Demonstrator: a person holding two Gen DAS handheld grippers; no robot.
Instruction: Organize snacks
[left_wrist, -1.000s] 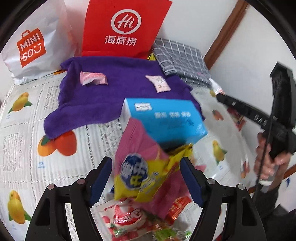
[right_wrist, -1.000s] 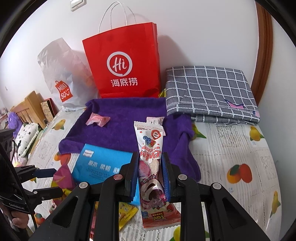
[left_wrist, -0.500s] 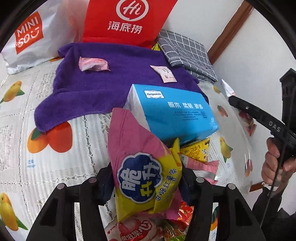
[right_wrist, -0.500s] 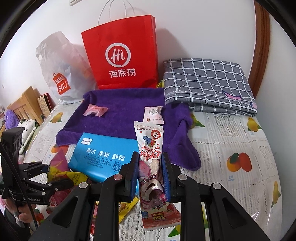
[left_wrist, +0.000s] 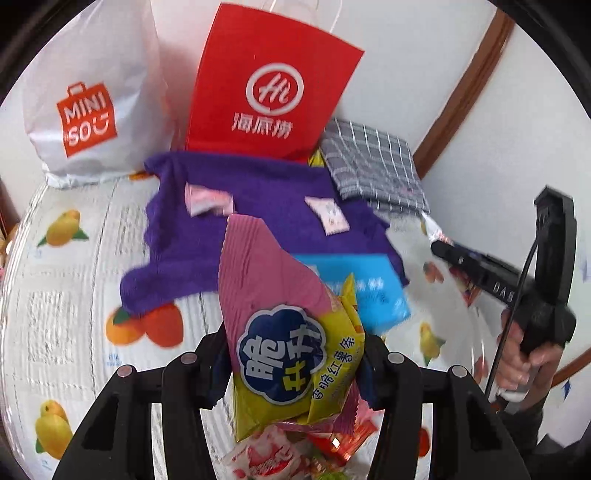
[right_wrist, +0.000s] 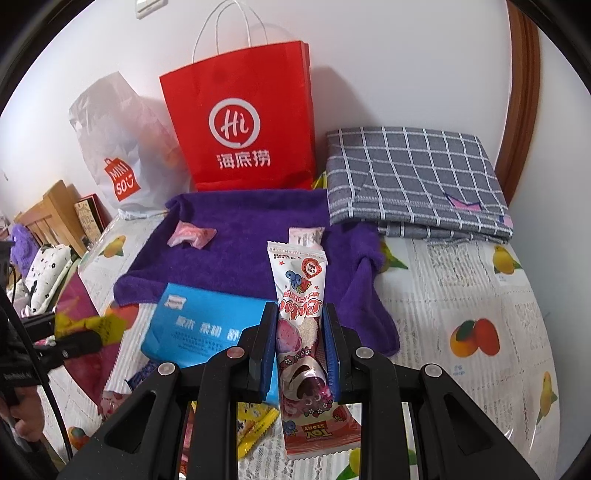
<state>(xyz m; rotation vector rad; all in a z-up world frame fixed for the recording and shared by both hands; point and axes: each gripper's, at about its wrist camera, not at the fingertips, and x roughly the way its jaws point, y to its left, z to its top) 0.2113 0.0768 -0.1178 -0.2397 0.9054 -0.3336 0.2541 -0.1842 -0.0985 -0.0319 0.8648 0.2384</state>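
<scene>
"miniso" on white bag; "hi" on red bag; "toy story" on wrapper

Both fisheye views sit just behind their own tongs and look forward and down over the counter toward the back wall. The left view looks from the left, the right from the right; both share the red paper bag, purple towel and checked cloth
</scene>
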